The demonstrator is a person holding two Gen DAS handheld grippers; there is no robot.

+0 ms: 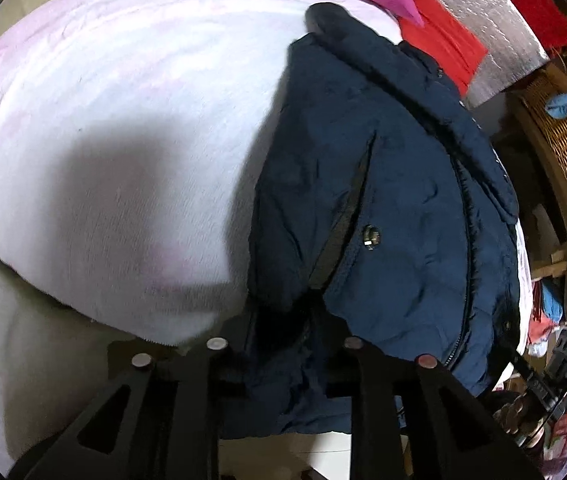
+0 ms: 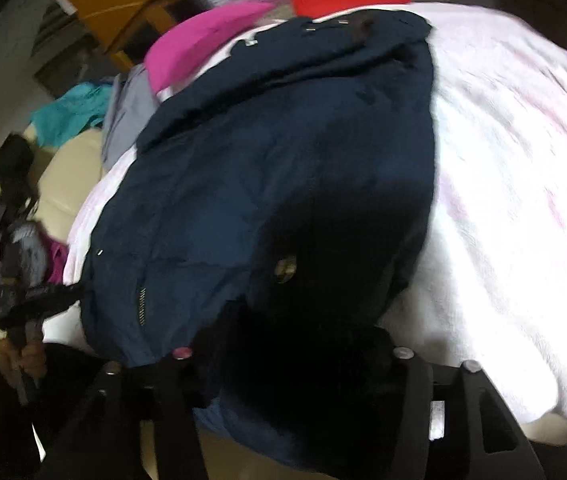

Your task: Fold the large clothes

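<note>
Navy jacket (image 1: 383, 200), lengthwise on the white blanket (image 1: 103, 140), near hem bunched between the fingers of both the left gripper (image 1: 283, 364) and right gripper (image 2: 291, 364), each apparently clamping it, probably to fold the hem toward the collar.

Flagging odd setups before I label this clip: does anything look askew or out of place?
The navy jacket lies bunched on the white blanket, its hem hanging over the near edge between the fingers of the left gripper. Loose clothes, a pink one included, crowd the far side. Nothing looks damaged.
</note>
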